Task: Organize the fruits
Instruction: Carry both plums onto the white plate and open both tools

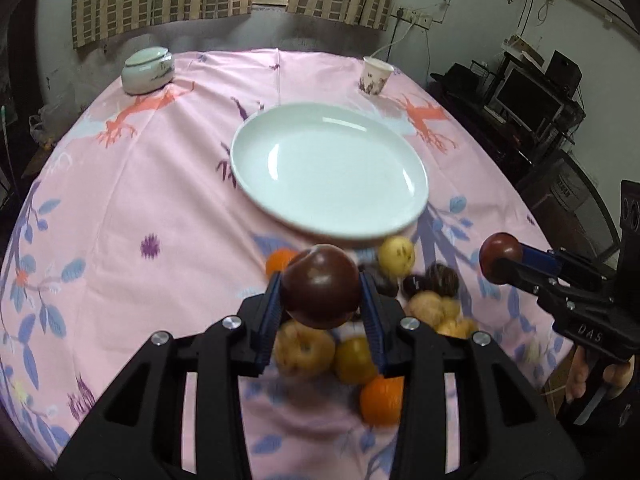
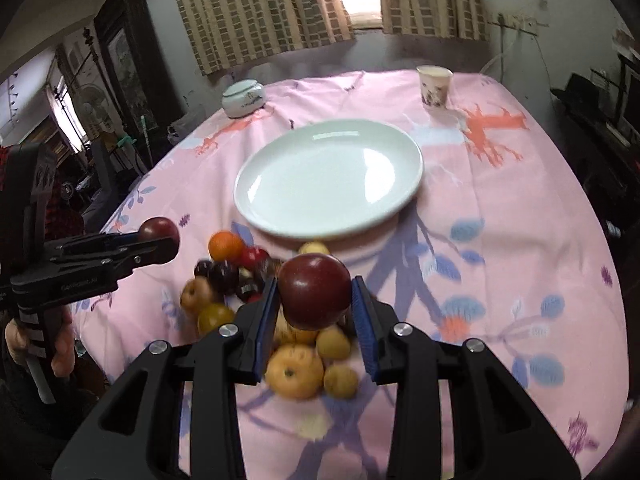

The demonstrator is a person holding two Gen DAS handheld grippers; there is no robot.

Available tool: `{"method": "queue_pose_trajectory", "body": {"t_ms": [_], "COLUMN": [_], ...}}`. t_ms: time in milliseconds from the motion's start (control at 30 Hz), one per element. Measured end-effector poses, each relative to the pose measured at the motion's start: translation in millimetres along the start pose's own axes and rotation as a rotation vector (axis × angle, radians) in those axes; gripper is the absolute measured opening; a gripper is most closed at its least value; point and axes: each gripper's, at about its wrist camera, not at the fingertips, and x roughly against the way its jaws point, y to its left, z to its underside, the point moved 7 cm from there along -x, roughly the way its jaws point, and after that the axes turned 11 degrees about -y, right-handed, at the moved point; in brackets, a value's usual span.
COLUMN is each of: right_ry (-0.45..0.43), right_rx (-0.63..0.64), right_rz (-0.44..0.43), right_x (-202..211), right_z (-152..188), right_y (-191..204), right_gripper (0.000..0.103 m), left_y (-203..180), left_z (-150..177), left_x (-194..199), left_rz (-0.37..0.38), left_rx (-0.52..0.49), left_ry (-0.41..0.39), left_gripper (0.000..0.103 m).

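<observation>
A smooth, round dark-red plum [image 1: 322,286] is clamped in the left gripper [image 1: 322,304], lifted above the blurred heap of yellow, orange and dark fruit [image 1: 396,312] near the tabletop's near edge. The right gripper [image 2: 316,300] pinches a second glossy dark-red plum [image 2: 314,290] alike. Both tilt down toward the empty oval white glazed plate [image 1: 328,168] mid-table on the pink floral tablecloth [image 1: 140,200]

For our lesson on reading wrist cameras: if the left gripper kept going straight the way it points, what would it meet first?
Probably the white plate: it lies just beyond the dark red fruit clamped in the left gripper, though depth is uncertain.
</observation>
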Motion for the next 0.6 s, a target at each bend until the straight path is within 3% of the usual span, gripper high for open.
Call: {"method": "queue_pose_trajectory", "body": {"t_ms": [100,233,400,600], "right_ry": [-0.011,0.048,0.172,0.240], "right_rx": [0.084,0.135,0.121,0.118], "right_rz": [-0.009,0.000,-0.051,-0.046], "right_x": [-45,-129,-206,-244], "right_z": [-47,-86,-96,-93], "right_y": [-9,-31,-51,-57], "right_gripper": [0.037,0.037,0.037,0.038], "left_y": [4,19,37,44], "left_z": [-57,-100,-109,-109], "left_x": [-48,-135,-207,-242], "left_rz": [-0.047,-0.080,-0.075,-0.087], "left_rx": [-0.013,0.042,0.118,0.136], "left_ry": [0.000,0.099,0.188,0.230], "left_gripper": [0.038,0.038,0.038,0.039]}}
